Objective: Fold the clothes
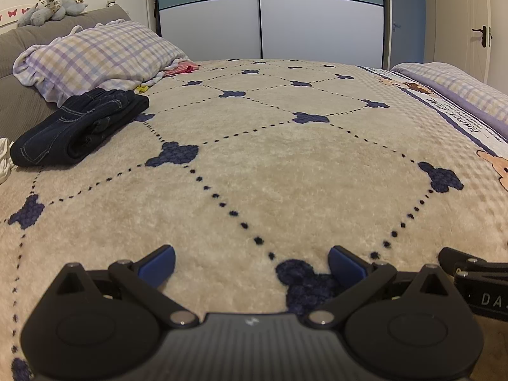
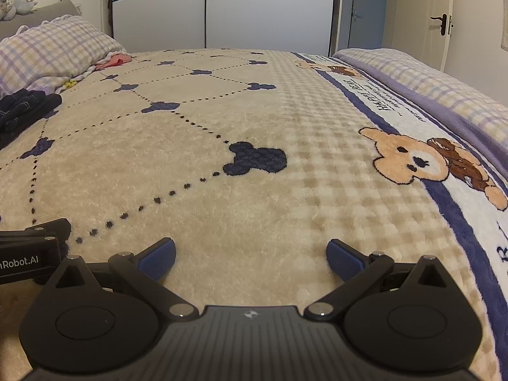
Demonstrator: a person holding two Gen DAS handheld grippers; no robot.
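Observation:
A folded pair of dark navy jeans (image 1: 79, 127) lies on the bed at the far left, in front of the pillow; its edge shows in the right wrist view (image 2: 22, 108). A pink garment (image 1: 181, 68) peeks out beside the pillow, also in the right wrist view (image 2: 114, 62). My left gripper (image 1: 252, 265) is open and empty, low over the beige blanket (image 1: 270, 165). My right gripper (image 2: 250, 258) is open and empty, just to its right over the same blanket (image 2: 254, 206).
A checked pillow (image 1: 101, 54) and grey headboard (image 1: 19, 41) with a plush toy (image 1: 50, 6) stand at the left. A folded checked quilt (image 2: 428, 79) lies along the bed's right side. A wardrobe (image 1: 270, 16) and door (image 2: 441, 16) are beyond.

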